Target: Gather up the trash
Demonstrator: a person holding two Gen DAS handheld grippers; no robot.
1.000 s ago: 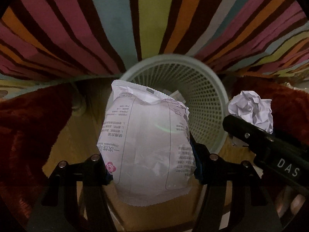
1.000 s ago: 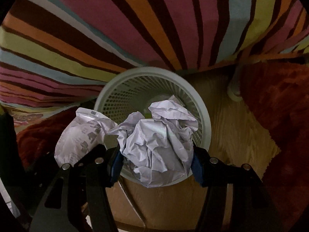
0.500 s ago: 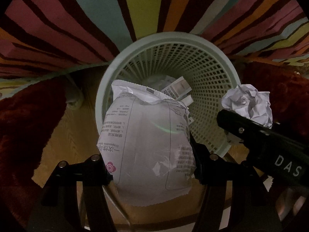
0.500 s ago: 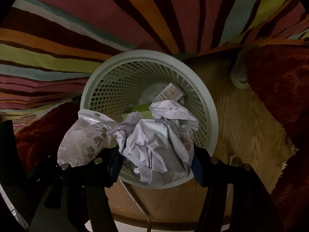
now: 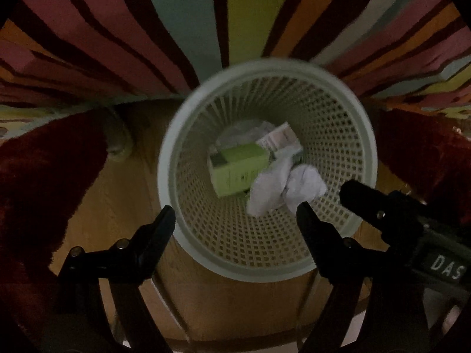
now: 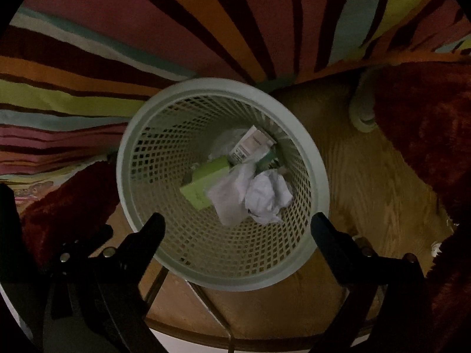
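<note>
Both tools hang over the mesh wastebasket [image 5: 266, 267], pointing down into it. The left gripper [image 5: 235, 209] has its jaws apart with nothing between them; they have just been opening. The right gripper [image 6: 237, 220] is the same, jaws spread wide and bare, also just opened.

The trash is in the basket. The crumpled paper ball [image 6: 266, 195] lies low inside, toward the right wall. The pale wrapper [image 6: 228, 194] lies just left of it, touching it, partly over a green box [image 6: 206, 184]. A printed carton [image 6: 250, 144] sits on the far side. In the left view the paper and wrapper blur into one white lump, so I can't split them there.

Risks, as I judge them:
- The right tool's black finger [image 5: 371, 203] shows over the basket's right rim in the left view. The two tools are close, so lifting out together could knock them.
- Either finger could catch the rim or the mesh on the way up and tip the basket. It looks light, and it stands on bare wood floor [image 6: 368, 182] with little to hold it.
- A tipped basket would spill onto the striped rug [image 6: 147, 44] on the far side or the dark red shag mat [image 6: 426, 135] to the right.
- The light is dim, so stray litter on the floor could be missed. None is visible outside the basket here.
</note>
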